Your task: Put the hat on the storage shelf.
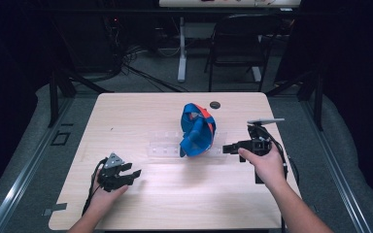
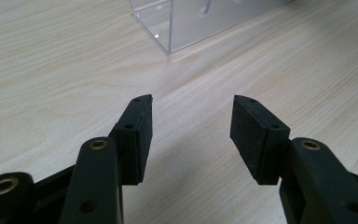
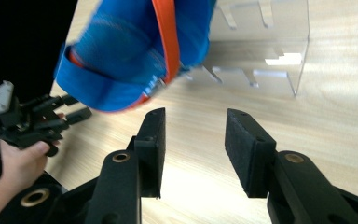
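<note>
- Spanning most of the high view, a pale wood table (image 1: 175,204) stands on grey floor in a dark room.
- Beyond the far edge stand a black chair (image 1: 238,39) and a white desk leg (image 1: 181,48), with cables (image 1: 131,65) lying on the floor between them and the table.
- A small dark disc (image 1: 215,105) lies near the far edge, just behind the cap.
- The left gripper (image 1: 135,173) rests low over the near left part of the table, the left hand (image 1: 104,194) behind it, jaws pointing toward the middle.
- Its jaws stand wide with only bare wood between them; a corner of the rack shows ahead in the left gripper view.
- The right gripper (image 1: 226,148) is held near the right edge, the right hand (image 1: 267,167) wrapped round its body, jaws pointing left at the cap.
- Its jaws stand wide and hold nothing; in the right gripper view the cap hangs just ahead of and above the tips, not touching them.
- A clear acrylic rack (image 1: 165,144) stands at the table's middle, running left to right.
- A blue cap (image 1: 196,131) with an orange stripe sits on the rack's right part, tilted, its brim drooping toward the near side.
- The rest of the rack's pegs are bare.
</note>
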